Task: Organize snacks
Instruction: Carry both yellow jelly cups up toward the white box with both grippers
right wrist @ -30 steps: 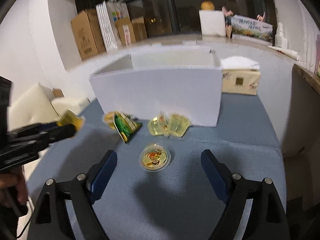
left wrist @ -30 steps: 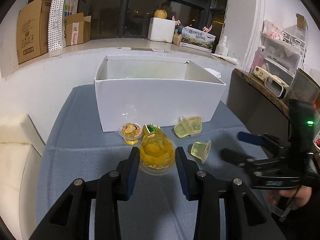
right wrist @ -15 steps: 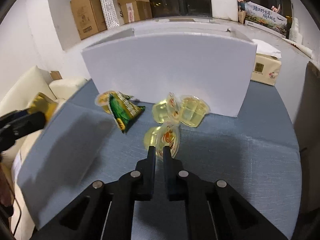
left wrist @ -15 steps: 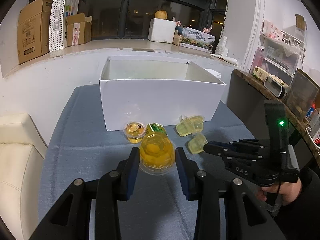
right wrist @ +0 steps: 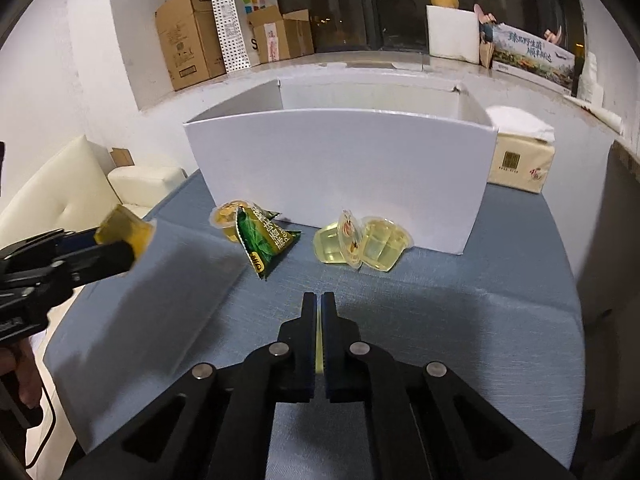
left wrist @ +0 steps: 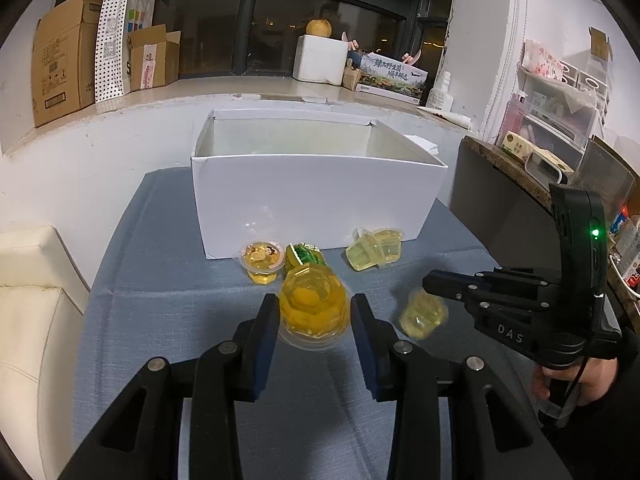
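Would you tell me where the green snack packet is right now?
The green snack packet lies on the blue tablecloth before the white box, leaning against an orange jelly cup, left of the pale jelly cups.

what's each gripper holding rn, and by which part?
Left gripper: large orange jelly cup, clamped across its sides. Right gripper: small pale jelly cup, pinched by its thin rim or lid edge; cup blurred.

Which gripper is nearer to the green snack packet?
Left. The left gripper, shut on the orange jelly cup, sits just in front of the green snack packet. The right gripper is farther toward the person and off to the right.
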`<state>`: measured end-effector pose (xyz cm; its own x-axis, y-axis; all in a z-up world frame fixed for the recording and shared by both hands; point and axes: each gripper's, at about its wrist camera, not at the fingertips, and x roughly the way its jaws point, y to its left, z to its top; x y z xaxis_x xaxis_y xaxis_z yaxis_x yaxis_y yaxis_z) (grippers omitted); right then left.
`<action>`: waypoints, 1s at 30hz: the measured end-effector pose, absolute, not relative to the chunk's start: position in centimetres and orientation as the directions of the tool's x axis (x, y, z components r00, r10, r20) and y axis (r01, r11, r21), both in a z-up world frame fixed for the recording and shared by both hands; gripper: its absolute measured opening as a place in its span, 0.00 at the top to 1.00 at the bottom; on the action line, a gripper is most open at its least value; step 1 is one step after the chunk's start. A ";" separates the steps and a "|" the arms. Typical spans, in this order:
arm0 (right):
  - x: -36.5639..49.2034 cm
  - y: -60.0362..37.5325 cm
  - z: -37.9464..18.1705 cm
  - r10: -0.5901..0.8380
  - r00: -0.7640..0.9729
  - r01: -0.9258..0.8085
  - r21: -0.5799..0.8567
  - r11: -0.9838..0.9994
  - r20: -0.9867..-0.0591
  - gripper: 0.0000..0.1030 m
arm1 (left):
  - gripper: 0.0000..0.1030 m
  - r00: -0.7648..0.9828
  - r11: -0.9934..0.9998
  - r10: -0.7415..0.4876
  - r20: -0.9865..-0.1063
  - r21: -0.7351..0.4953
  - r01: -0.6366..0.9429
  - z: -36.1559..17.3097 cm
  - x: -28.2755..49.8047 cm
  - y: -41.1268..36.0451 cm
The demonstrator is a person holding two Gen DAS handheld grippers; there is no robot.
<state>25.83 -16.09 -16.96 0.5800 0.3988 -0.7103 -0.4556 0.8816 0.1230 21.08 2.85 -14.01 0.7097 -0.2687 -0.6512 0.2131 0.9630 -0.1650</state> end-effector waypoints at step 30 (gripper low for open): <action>20.4 -16.4 -19.7 0.393 0.558 -0.457 0.125 0.881 -0.731 0.65 | 0.61 0.698 0.955 -0.292 -0.654 -0.168 0.243 -14.2 19.9 1.6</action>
<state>20.43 -16.36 -19.70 0.5577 0.3932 -0.7311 -0.4569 0.8807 0.1251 19.94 1.60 -14.22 0.6976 -0.2924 -0.6542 0.2429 0.9554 -0.1680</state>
